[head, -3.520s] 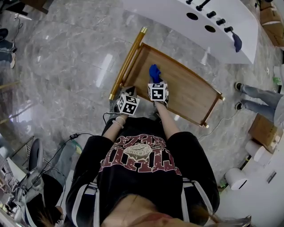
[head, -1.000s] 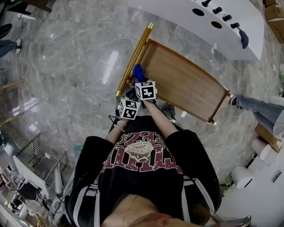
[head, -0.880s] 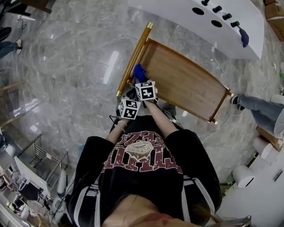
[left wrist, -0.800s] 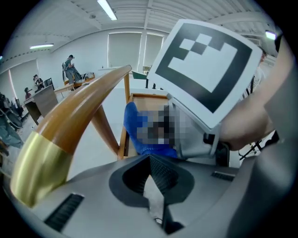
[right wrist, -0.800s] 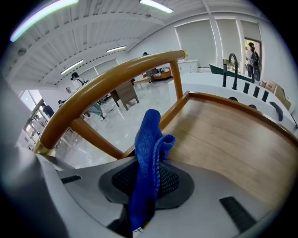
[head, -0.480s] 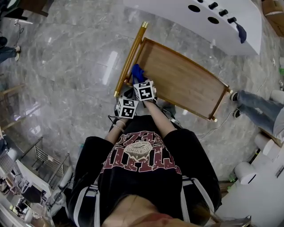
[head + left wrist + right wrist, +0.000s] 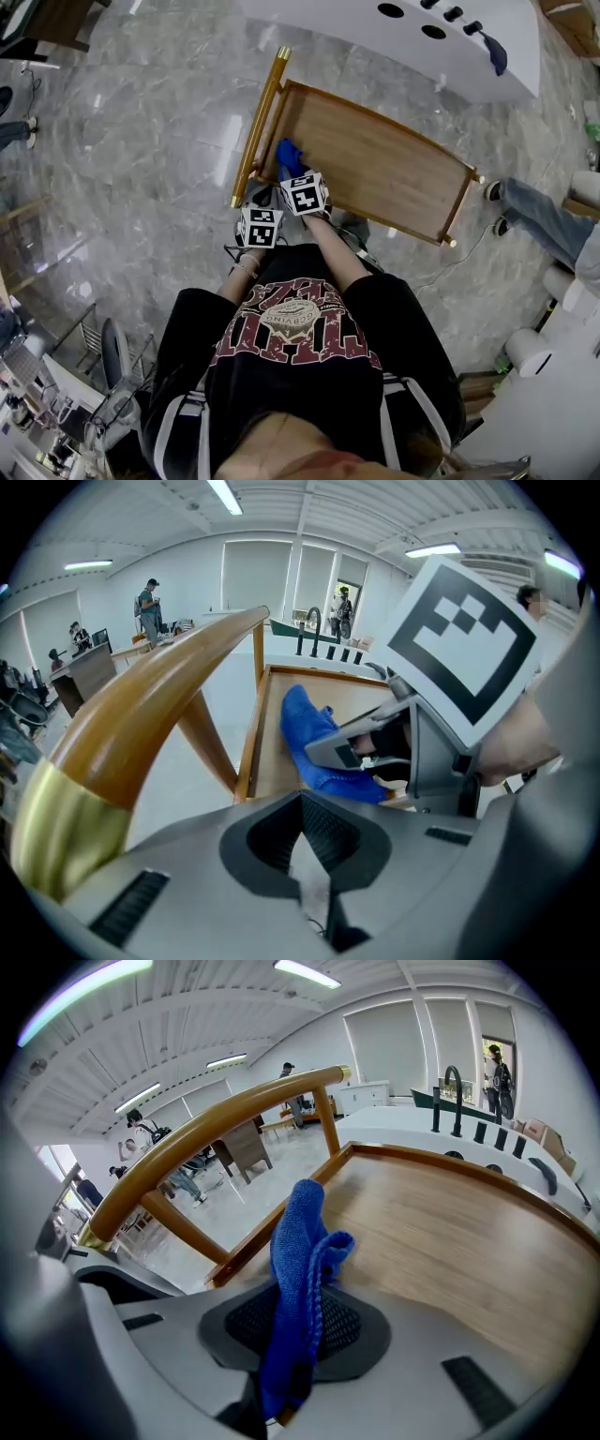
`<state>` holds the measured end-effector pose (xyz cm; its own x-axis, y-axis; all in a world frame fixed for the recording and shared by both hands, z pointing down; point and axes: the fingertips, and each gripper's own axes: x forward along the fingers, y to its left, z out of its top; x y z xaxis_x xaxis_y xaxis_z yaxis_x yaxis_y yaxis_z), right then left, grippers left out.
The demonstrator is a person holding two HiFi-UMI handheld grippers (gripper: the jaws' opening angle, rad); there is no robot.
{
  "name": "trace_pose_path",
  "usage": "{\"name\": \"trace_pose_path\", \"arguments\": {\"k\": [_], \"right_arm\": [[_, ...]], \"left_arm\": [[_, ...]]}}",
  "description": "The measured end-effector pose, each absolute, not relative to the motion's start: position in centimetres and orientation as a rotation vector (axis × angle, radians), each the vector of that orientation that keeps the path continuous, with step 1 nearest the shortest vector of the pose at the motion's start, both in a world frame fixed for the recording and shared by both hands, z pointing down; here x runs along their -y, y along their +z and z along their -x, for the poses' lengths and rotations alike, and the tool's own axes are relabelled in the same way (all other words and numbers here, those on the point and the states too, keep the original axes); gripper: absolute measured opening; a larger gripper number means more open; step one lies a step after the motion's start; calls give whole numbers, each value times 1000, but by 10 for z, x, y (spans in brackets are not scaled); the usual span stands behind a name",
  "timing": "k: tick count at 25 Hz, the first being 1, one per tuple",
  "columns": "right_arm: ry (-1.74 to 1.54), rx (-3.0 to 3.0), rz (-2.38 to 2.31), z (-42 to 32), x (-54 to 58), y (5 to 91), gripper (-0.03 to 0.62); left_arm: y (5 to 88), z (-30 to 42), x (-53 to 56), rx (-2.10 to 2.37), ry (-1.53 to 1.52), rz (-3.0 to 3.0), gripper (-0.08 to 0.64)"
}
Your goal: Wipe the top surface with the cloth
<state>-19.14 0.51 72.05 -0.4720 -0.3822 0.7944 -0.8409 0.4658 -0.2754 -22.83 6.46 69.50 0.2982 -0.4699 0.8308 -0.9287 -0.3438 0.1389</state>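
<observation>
**Blue cloth at handle-end corner of the wooden top**

Left gripper (image 7: 305,841): jaws are closed together with nothing held, and it is kept just beside the gold-tipped handle (image 7: 255,127). Right gripper (image 7: 292,1354): it is clamped on the blue cloth (image 7: 289,155). The cloth is set on the top surface (image 7: 375,169) at its near corner, by the handle. A white counter (image 7: 450,56) is seen beyond the far edge.

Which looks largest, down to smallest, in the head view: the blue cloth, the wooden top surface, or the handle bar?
Largest: wooden top surface.
Next: handle bar, long but thin.
Smallest: blue cloth.
</observation>
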Motion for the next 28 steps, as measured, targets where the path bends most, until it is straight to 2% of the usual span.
{"name": "trace_pose_path", "arguments": {"k": [28], "right_arm": [[949,1982,-1113,109,-23,720,89]], "left_arm": [[695,167,-54,1120,1006,-2036,48]]}}
